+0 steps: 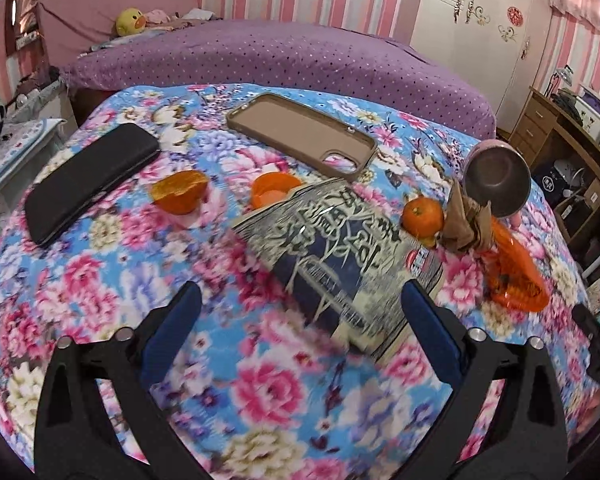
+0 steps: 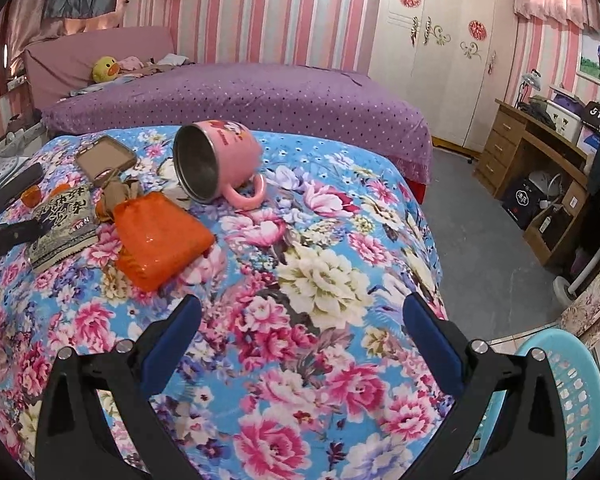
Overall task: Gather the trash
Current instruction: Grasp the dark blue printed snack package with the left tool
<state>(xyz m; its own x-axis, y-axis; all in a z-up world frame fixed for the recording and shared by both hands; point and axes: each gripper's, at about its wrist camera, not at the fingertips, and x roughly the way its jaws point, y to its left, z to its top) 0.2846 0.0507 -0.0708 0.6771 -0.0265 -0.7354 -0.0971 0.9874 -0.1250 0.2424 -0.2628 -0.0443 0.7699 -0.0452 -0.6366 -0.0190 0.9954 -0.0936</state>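
Observation:
A dark blue and cream snack wrapper [image 1: 340, 256] lies on the floral table cover, just ahead of my open left gripper [image 1: 300, 300]; its near end reaches between the blue fingers. It also shows in the right wrist view [image 2: 62, 220]. An orange wrapper [image 1: 516, 272] [image 2: 160, 236] lies right of it, with crumpled brown paper [image 1: 464, 220] [image 2: 118, 194] beside it. Two pieces of orange peel [image 1: 180, 194] [image 1: 272, 192] and a whole mandarin [image 1: 422, 216] lie behind. My right gripper [image 2: 300, 312] is open and empty above bare cloth.
A tipped pink mug [image 2: 220, 164] [image 1: 496, 184], a brown phone case [image 1: 304, 136] and a black phone [image 1: 88, 180] lie on the table. A light blue basket [image 2: 568, 392] stands off the table's right edge. A purple bed [image 2: 240, 96] lies behind, a wooden desk [image 2: 540, 160] right.

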